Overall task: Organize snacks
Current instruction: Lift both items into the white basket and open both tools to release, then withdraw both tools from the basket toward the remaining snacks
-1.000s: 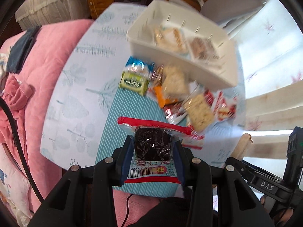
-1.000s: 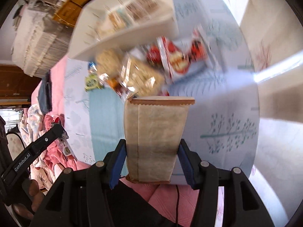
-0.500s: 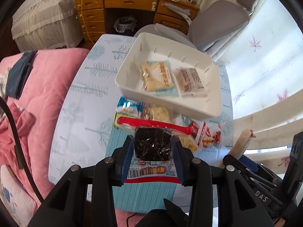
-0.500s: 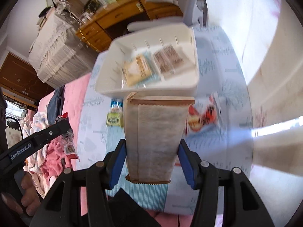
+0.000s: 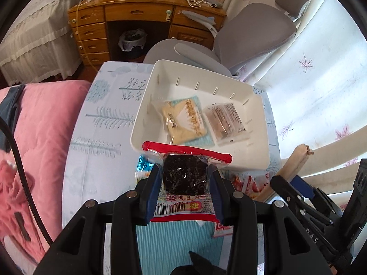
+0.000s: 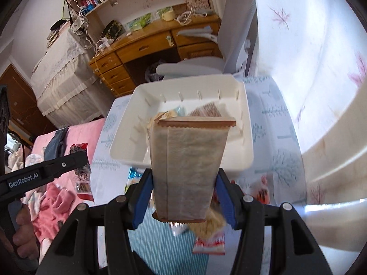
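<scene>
My left gripper (image 5: 184, 178) is shut on a clear red-edged packet with a dark snack (image 5: 184, 177), held above the near rim of a white bin (image 5: 146, 114). The bin holds a yellow cracker packet (image 5: 183, 121) and a brown biscuit packet (image 5: 226, 120). My right gripper (image 6: 185, 183) is shut on a tan paper-like snack packet (image 6: 188, 169), held upright in front of the same bin (image 6: 123, 142). Loose snack packets (image 6: 211, 233) lie on the teal mat (image 6: 160, 247) under both grippers, mostly hidden.
The bin sits on a low table with a pale leaf-print cloth (image 5: 101, 119). A pink quilt (image 5: 39, 126) lies to the left. A grey office chair (image 5: 247, 36) and a wooden desk (image 5: 137, 20) stand behind. White curtains (image 5: 321, 80) hang on the right.
Both grippers have risen and tilted up with their packets. The bin now sits closer and lower in both views, and the loose snacks have dropped beneath the grippers.
</scene>
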`<action>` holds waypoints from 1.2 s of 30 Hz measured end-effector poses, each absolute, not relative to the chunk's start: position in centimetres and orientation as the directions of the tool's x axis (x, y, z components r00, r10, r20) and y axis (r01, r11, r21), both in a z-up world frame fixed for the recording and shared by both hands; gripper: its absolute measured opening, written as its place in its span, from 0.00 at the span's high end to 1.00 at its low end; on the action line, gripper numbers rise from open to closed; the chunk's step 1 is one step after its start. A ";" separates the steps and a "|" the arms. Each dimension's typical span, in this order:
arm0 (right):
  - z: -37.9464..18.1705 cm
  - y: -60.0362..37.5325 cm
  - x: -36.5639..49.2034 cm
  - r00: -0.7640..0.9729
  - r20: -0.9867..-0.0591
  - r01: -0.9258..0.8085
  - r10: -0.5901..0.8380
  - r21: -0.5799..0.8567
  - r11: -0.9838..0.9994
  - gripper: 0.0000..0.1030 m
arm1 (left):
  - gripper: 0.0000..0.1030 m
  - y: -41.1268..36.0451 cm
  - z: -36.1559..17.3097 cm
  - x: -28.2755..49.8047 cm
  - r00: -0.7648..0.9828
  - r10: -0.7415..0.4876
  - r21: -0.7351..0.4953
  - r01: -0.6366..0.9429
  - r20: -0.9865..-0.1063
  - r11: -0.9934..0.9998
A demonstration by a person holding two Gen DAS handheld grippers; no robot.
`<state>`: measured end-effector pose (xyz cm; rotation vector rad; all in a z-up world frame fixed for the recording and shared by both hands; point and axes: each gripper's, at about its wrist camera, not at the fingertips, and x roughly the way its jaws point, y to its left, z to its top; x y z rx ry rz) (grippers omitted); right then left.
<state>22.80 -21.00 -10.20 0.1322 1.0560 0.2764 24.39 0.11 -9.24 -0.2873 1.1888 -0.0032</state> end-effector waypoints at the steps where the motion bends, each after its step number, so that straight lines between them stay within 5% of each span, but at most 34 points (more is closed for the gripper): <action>1: -10.3 -20.7 23.1 0.473 -0.837 -0.156 0.275 0.227 0.961 0.47 | 0.62 0.5 -9.7 25.0 0.378 -0.171 -0.237 -0.136 -0.910 0.962; 16: -13.6 -18.6 27.8 0.495 -0.844 -0.104 0.208 0.181 0.978 0.46 | 0.60 1.0 -14.8 30.6 0.363 -0.261 -0.294 -0.037 -0.895 0.955; 18: -13.7 -18.8 27.9 0.492 -0.845 -0.098 0.209 0.185 0.978 0.46 | 0.47 0.8 -15.0 30.8 0.362 -0.258 -0.294 -0.048 -0.896 0.954; 21: -13.7 -19.2 28.0 0.487 -0.852 -0.082 0.194 0.177 0.981 0.28 | 0.28 1.0 -15.1 31.0 0.352 -0.244 -0.286 -0.070 -0.904 0.956; 36: -10.6 -21.6 24.7 0.541 -0.813 -0.094 0.215 0.195 0.976 0.24 | 0.27 -0.7 -11.9 27.2 0.381 -0.194 -0.246 -0.093 -0.904 0.965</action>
